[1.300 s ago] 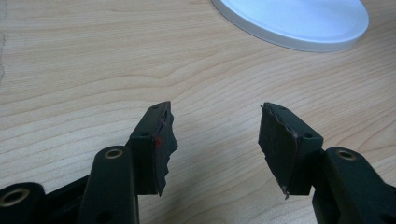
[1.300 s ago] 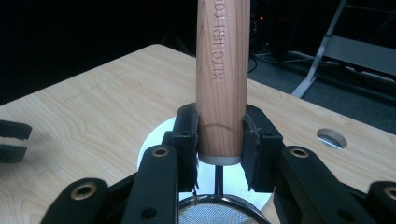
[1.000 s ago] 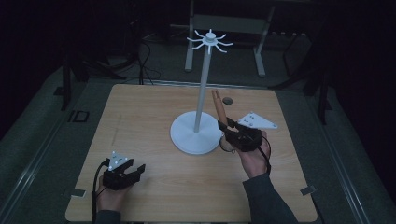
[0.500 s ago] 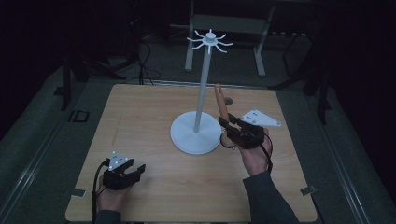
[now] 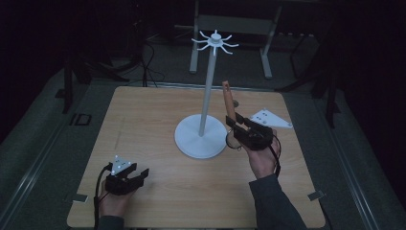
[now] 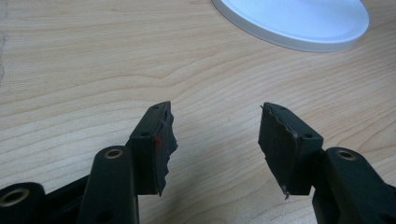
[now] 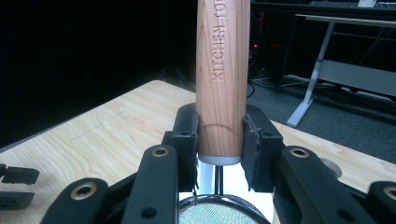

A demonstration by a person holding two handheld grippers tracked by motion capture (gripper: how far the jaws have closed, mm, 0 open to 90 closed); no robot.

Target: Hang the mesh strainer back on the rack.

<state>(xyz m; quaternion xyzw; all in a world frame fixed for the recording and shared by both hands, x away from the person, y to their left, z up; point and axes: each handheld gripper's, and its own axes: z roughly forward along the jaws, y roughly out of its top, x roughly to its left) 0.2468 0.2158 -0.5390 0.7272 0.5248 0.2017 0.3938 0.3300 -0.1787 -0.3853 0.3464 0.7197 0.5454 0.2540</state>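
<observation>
A white stand rises from a round base (image 5: 201, 139) at the table's middle, with a thin pole (image 5: 207, 91) and a ring of hooks (image 5: 215, 40) on top. Just right of the base, my right gripper (image 5: 235, 125) (image 7: 219, 135) is shut on the wooden handle (image 5: 228, 100) (image 7: 222, 70) of a small strainer. The handle stands nearly upright and the mesh bowl (image 7: 219, 212) (image 5: 233, 140) hangs below the jaws. My left gripper (image 5: 139, 175) (image 6: 215, 140) rests on the table at the front left, open, with nothing between its jaws.
The wooden table (image 5: 158, 110) sits in a dark room, with cables and a metal frame (image 5: 230, 24) behind it. A small round hole (image 7: 329, 168) lies in the tabletop behind the strainer. The stand's base (image 6: 299, 21) lies ahead of the left gripper.
The right hand has tipped the strainer's handle more upright, and its top has risen a little beside the pole. The left gripper has not moved.
</observation>
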